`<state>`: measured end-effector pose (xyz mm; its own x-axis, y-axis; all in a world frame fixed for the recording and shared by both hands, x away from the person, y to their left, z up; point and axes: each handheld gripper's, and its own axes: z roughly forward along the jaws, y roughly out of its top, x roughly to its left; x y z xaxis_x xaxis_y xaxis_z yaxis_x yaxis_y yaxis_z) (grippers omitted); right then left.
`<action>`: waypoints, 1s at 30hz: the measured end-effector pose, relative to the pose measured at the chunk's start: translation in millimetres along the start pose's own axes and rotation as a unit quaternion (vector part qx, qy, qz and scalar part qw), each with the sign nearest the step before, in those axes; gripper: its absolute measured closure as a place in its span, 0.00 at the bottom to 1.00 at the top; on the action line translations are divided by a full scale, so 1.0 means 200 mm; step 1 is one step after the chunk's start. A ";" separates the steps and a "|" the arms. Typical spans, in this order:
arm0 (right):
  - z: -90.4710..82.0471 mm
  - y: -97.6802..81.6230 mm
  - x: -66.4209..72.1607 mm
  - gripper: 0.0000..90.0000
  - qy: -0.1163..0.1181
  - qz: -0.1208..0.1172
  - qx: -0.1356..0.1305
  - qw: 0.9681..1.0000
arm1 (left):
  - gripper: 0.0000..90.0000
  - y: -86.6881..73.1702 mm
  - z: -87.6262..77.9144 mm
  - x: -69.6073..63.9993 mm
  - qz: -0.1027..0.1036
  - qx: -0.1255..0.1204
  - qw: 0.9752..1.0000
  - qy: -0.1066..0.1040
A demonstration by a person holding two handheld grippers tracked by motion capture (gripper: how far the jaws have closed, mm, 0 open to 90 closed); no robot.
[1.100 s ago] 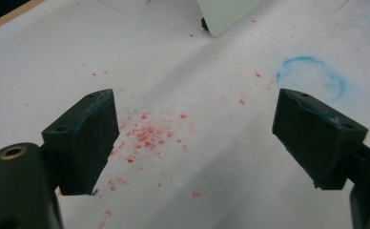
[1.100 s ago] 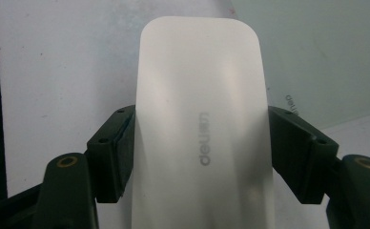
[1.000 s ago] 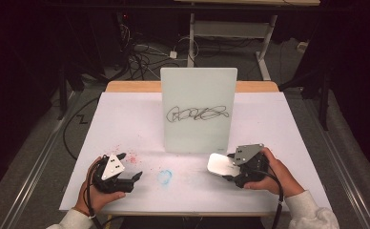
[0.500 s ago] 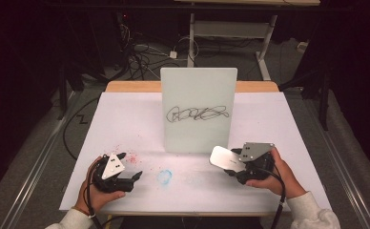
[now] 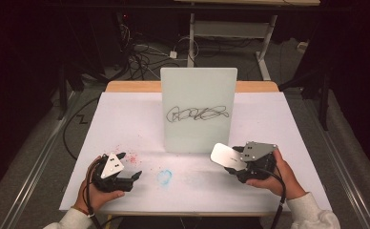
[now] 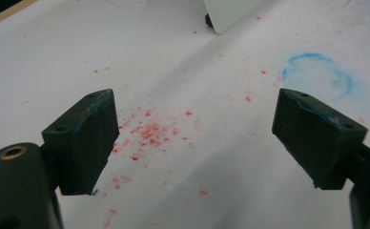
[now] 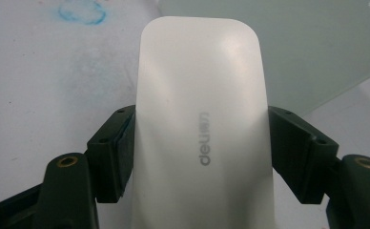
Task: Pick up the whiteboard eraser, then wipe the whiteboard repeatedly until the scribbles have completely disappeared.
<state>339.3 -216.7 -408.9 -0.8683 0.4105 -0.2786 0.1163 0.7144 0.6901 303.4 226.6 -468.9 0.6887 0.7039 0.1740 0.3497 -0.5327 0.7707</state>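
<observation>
A white board point(image 5: 198, 109) stands upright at mid table with a black scribble point(image 5: 197, 114) on it. My right gripper point(image 5: 233, 164) is shut on a white eraser point(image 5: 227, 156) just in front of the board's lower right corner. In the right gripper view the eraser point(image 7: 202, 119) sits between both jaws of my right gripper point(image 7: 200, 138), with the board point(image 7: 316, 47) close behind. My left gripper point(image 5: 129, 165) rests at the front left, open. In the left gripper view my left gripper point(image 6: 195, 102) has its jaws spread wide over red crumbs point(image 6: 149, 131).
A blue ring mark point(image 5: 164, 176) lies on the white table cover point(image 5: 126, 119) between the hands. Red specks point(image 5: 130, 157) dot the cover by the left gripper. Cables point(image 5: 140, 52) and a desk frame point(image 5: 264, 33) lie on the floor beyond the far edge.
My right gripper has shifted a little to the right and slightly farther from me, carrying the eraser. The left gripper has stayed where it was.
</observation>
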 end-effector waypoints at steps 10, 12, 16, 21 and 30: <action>0.00 0.01 0.00 0.35 -0.014 0.005 -0.010 1.000 | 0.17 0.00 -0.01 0.00 -0.004 -0.001 1.000 0.005; 0.00 0.02 0.00 0.35 -0.024 0.004 -0.014 1.000 | 0.17 0.00 -0.02 0.00 -0.004 -0.001 1.000 0.005; -0.02 0.03 -0.01 0.35 -0.060 0.013 -0.027 0.998 | 0.17 0.00 -0.03 0.00 -0.001 -0.006 1.000 0.007; -0.03 0.06 -0.02 0.35 -0.090 0.024 -0.052 0.994 | 0.17 -0.01 -0.03 0.00 0.001 -0.003 1.000 0.009; -0.01 0.15 -0.02 0.35 -0.191 0.000 -0.079 0.978 | 0.17 -0.02 -0.05 -0.01 -0.005 -0.007 1.000 0.013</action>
<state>345.0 -197.8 -386.5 -0.6207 0.6143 -0.4872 0.0139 0.6299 0.7766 294.7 231.2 -465.9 0.6677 0.7217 0.1825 0.3478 -0.5192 0.7807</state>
